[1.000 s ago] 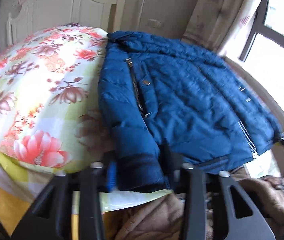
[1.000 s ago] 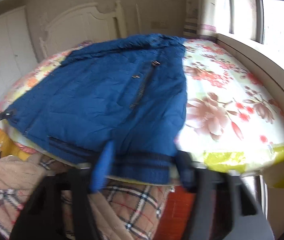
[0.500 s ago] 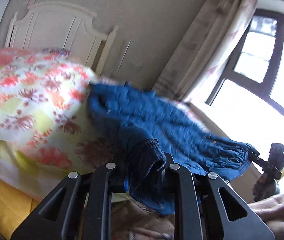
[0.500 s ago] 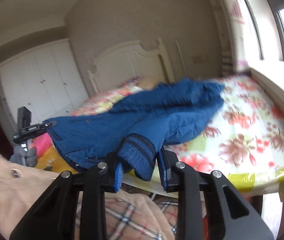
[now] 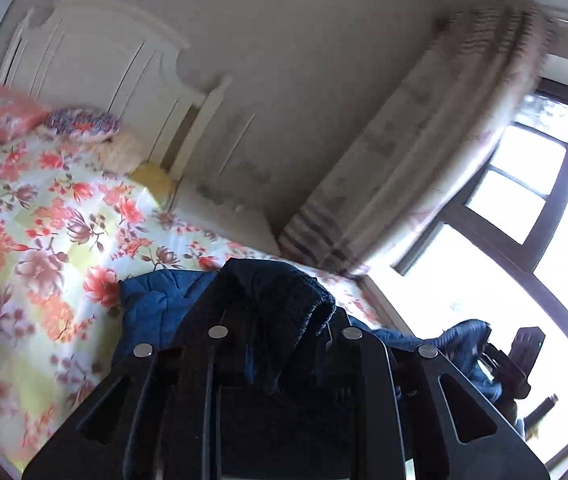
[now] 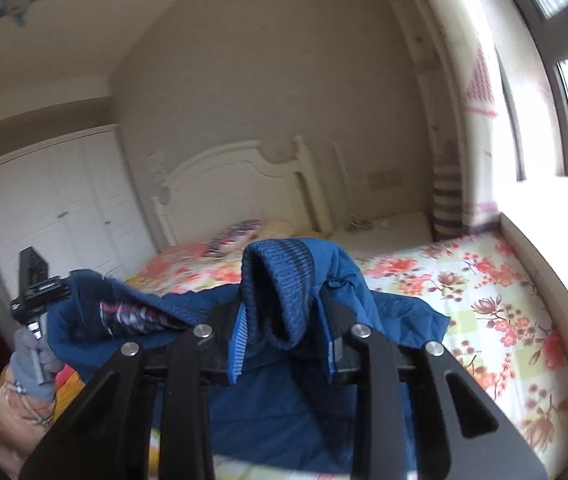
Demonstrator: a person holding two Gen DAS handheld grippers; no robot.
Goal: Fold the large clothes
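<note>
A blue quilted jacket (image 5: 156,308) hangs lifted above the floral bed. My left gripper (image 5: 280,320) is shut on its dark knit hem (image 5: 284,292), which bunches between the jaws. My right gripper (image 6: 280,320) is shut on the other knit hem corner (image 6: 280,276), blue with dark stripes. The jacket (image 6: 395,316) drapes down from both grippers toward the bed. The other gripper shows in each view: the right one at the right edge of the left wrist view (image 5: 511,360), the left one at the left of the right wrist view (image 6: 36,292).
A floral bedspread (image 6: 495,292) covers the bed, with pillows (image 5: 80,124) by the white headboard (image 6: 240,184). A window (image 5: 523,200) and curtain (image 5: 423,160) lie to the right. White wardrobe doors (image 6: 56,220) stand at the left. A beige garment (image 6: 16,432) lies low left.
Both grippers have risen and tilted upward with the jacket hem, lifting the jacket's lower edge off the bed. The views now show the wall and headboard more than the bed.
</note>
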